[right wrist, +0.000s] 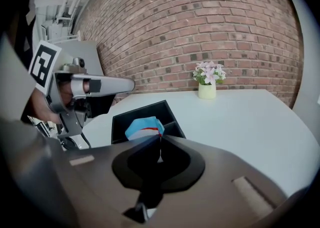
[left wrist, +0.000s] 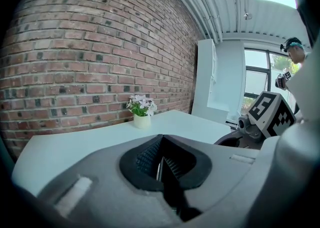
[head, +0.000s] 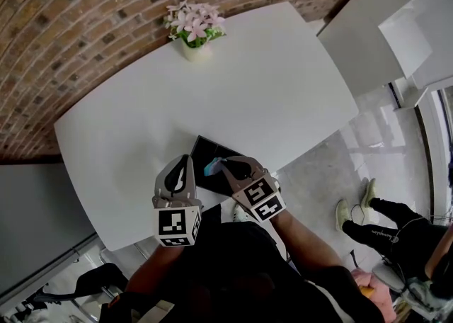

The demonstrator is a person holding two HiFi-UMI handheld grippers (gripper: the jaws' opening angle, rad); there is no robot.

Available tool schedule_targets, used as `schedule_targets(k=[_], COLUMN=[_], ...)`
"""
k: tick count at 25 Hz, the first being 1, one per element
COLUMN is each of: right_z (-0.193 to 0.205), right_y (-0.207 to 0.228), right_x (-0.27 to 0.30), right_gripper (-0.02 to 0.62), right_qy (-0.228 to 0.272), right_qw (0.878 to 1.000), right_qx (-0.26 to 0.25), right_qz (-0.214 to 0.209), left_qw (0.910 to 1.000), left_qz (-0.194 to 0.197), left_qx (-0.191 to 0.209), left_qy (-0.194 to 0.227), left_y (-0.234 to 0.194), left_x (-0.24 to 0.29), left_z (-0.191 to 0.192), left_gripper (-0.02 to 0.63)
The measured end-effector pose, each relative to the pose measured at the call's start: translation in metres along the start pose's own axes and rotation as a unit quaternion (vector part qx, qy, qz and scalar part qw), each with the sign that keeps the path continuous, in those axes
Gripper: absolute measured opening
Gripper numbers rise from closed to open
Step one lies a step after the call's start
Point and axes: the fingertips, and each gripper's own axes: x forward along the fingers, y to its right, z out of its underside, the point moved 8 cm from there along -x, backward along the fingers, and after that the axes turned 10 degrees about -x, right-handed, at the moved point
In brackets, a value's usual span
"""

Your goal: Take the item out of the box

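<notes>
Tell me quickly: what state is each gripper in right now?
Left gripper: closed, nothing between the jaws.
Right gripper: closed, apparently pinching a corner of the blue, white and red soft packet.

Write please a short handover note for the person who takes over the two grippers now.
Left gripper: shut, empty, beside the black box.
Right gripper: shut on a corner of the blue packet.
The box sits at the near edge of the white table; the packet is at its opening, not yet out.
Done: packet gripped.
To do: lift it clear and set it on the table.
</notes>
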Motion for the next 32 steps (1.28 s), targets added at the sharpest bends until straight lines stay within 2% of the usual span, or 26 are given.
schedule_targets(k=[10, 19, 23, 28, 32], right_z=[-0.010, -0.028, -0.033, -0.038, -0.026], right_y=[-0.001, 0.000, -0.006, -0.018, -0.027], right_x=[-0.013, -0.049, -0.071, -0.105, -0.136], right_gripper=[0.005, 0.005, 0.005, 0.005, 0.005], right_qy=[0.019, 0.083, 0.118, 0.149, 0.154], right_qw=[1.000, 0.989, 0.982, 0.977, 0.974], right_qx=[0.019, 0.095, 0.112, 0.096, 0.086], right_qz=[0.012, 0.072, 0.096, 0.120, 0.141], left_qw=[0.9996, 0.9959, 0.9952, 0.9943, 0.9931], left_qz=[0.027, 0.087, 0.093, 0.099, 0.108], left_qx=[0.004, 0.020, 0.026, 0.029, 0.031], left_qy=[0.001, 0.009, 0.019, 0.025, 0.033], left_y=[0.005, 0.013, 0.022, 0.045, 0.074], left_x=[0.010, 0.015, 0.003, -0.017, -0.037], left_z=[-0.011, -0.026, -0.028, -0.022, -0.015], left_gripper=[0.005, 0.004, 0.005, 0.005, 0.005])
